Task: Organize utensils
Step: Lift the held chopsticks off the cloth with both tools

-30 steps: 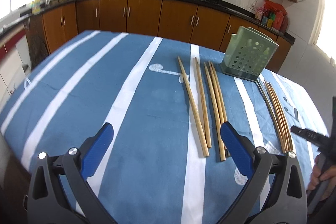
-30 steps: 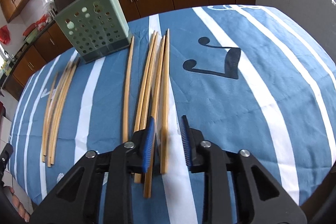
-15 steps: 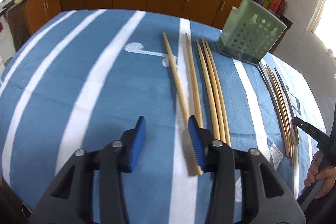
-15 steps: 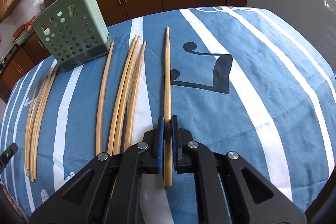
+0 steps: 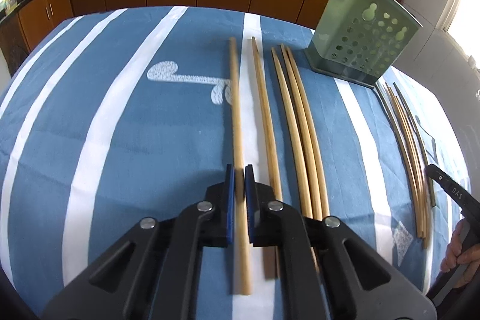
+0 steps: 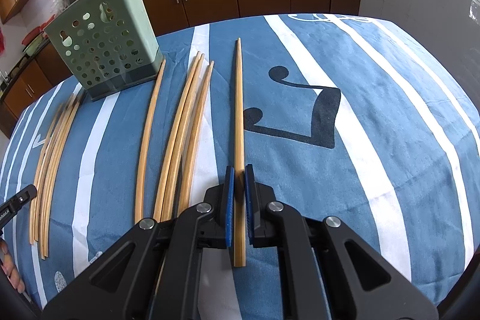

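Both tools are clenched at this moment: the left gripper point(image 5: 239, 174) has its blue pads pressed on a long pale wooden chopstick point(image 5: 237, 122) near its thick end, and the right gripper point(image 6: 239, 174) pinches another light wooden chopstick point(image 6: 239, 110) the same way, each stick running straight ahead from the jaws toward the far edge of the blue cloth with white stripes point(image 5: 105, 140). The remaining wooden chopsticks point(image 5: 297, 125) lie loose on the cloth just beside the held ones, and the green perforated plastic utensil holder point(image 5: 363, 44) stands upright further back. To do this lift well, I judge each stick should come up level, without dragging its tip through its neighbours, since the grip sits far from the middle and the long end may sag or swing. For insertion, tipping each stick upright over the holder's open top, one hand at a time, should keep the two from crossing.
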Tool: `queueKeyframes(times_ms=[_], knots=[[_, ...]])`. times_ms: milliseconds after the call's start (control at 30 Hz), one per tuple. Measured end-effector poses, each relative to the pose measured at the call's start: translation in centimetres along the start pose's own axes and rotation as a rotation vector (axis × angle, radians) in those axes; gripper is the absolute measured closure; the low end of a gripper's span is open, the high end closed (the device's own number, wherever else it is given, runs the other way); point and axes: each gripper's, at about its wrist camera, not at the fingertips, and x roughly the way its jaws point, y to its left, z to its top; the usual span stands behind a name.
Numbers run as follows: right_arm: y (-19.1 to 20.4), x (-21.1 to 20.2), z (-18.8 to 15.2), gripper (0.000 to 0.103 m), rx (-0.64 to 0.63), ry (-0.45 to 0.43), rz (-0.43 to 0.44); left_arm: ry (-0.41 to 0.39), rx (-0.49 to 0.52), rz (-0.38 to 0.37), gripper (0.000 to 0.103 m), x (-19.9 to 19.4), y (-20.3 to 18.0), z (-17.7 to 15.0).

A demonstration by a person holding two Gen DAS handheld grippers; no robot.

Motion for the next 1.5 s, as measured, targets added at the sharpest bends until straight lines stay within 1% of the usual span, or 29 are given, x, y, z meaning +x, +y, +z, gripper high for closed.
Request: queueKeyframes(times_ms=[133, 233, 367, 533, 633, 1000, 1167, 1200, 1267, 1333, 1400, 1500], knots=[[0.2, 0.8, 0.8, 0.095, -0.026, -0.007, -0.009, -0.009, 0.017, 0.013, 0.095, 1.0, 0.2, 1.6], [-0.2, 1.7, 1.9, 0.095, -0.014, -0.021, -0.025, -0.038, 0.019, 0.024, 0.095, 2.1, 0.8, 3.2], [-0.8, 2.8, 3.3, 0.095, -0.005, -0.043, -0.053, -0.072, 0.034, 0.028, 0.095, 2.7, 1.2, 4.0], [-0.7, 2.9, 3.3, 0.095, -0.018, -0.061, -0.062, -0.087, 0.029, 0.018, 0.092, 2.2, 1.4, 3.2], [-0.8, 2.7, 3.0, 0.095, -0.006, -0.061, -0.05, -0.089, 0.02, 0.007, 0.089, 1.9, 1.5, 2.6], [-1.2, 1.4, 1.5, 0.095, 0.007, -0.061, -0.032, -0.092, 0.003, 0.0, 0.088, 0.5, 1.7, 0.5], [-1.0, 1.2, 1.1, 0.095, -0.004, -0.06, -0.04, -0.092, -0.006, -0.002, 0.088, 0.0, 1.9, -0.3], [-1.0, 1.1, 1.0, 0.095, -0.009, -0.059, -0.042, -0.092, -0.006, -0.003, 0.089, -0.1, 1.9, -0.5], [-1.0, 1.1, 1.0, 0.095, -0.011, -0.059, -0.039, -0.089, -0.002, 0.007, 0.095, -0.2, 1.9, -0.7], [-1.1, 0.9, 0.9, 0.095, -0.012, -0.055, -0.037, -0.081, 0.018, 0.009, 0.095, -0.3, 1.9, -0.7], [-1.2, 0.1, 0.8, 0.095, -0.004, -0.07, -0.023, -0.074, 0.022, 0.007, 0.095, -0.7, 1.9, -0.7], [-1.4, -1.9, 1.2, 0.095, 0.002, -0.123, -0.006, -0.112, 0.035, 0.009, 0.095, -2.3, 1.9, -0.2]])
